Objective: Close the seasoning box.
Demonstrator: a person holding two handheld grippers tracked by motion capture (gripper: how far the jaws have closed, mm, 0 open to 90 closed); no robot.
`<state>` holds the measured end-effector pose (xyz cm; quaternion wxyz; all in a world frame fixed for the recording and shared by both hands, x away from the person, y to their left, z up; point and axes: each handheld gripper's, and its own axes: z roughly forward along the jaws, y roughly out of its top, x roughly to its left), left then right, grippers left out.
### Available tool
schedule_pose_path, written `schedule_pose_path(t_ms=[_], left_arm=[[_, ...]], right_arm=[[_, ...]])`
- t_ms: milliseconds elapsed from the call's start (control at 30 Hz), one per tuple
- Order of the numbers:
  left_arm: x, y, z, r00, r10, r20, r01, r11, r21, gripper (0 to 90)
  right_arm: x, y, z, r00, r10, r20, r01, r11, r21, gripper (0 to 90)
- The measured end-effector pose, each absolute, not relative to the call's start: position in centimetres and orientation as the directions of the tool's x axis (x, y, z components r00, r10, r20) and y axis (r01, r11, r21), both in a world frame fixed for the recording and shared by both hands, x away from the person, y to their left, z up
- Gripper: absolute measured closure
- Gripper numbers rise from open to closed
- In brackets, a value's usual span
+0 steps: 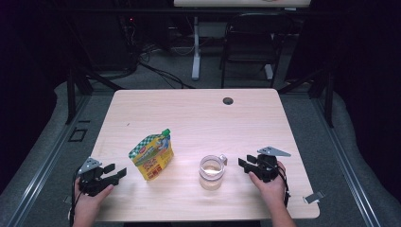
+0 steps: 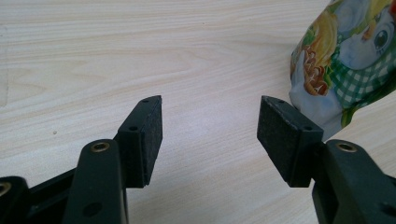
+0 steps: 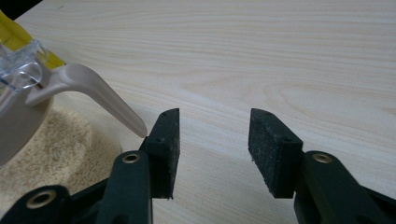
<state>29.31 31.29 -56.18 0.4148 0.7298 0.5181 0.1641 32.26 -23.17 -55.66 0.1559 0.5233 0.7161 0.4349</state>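
A light wooden table [image 1: 198,113] is seen from the high view, with a small round dark grommet [image 1: 228,100] set near its far edge. Beyond it, a black folding chair [image 1: 250,38] stands on the grey floor.

A stand-up pouch [image 1: 152,155] with a yellow body, green-and-white check pattern and a green cap is placed upright on the near left part of the table. In the left gripper view its printed side [image 2: 345,60] is seen at the upper right, just beyond the right-hand jaw, not touched.

A clear glass jar [image 1: 211,171] with a lever clasp is set right of the pouch, near the middle of the near edge. In the right gripper view the beige lever [image 3: 95,91] is seen sloping down toward the tip of the left-hand jaw; contact cannot be told. Pale grainy contents are noted inside the glass.

The left gripper [image 1: 112,173] is held low at the near left corner by the left hand [image 1: 90,201], pointed toward the pouch. Its jaws are spread wide, with bare table between them.

The right gripper [image 1: 244,164] is held by the right hand [image 1: 269,187] just right of the jar, pointed at it. Its jaws are likewise parted, nothing gripped.

A small grey clip-like object [image 1: 313,197] is noted at the near right corner of the table.
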Motion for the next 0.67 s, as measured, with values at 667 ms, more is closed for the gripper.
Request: schedule_pose_path(t_ms=[667], left_arm=[[29.47, 31.42, -55.89, 0.401, 0.899, -0.175, 0.589, -0.107, 0.801, 39.1]], right_arm=[[32.35, -23.10, -56.20, -0.381, 0.897, 0.226, 0.630, 0.072, 0.774, 45.9]])
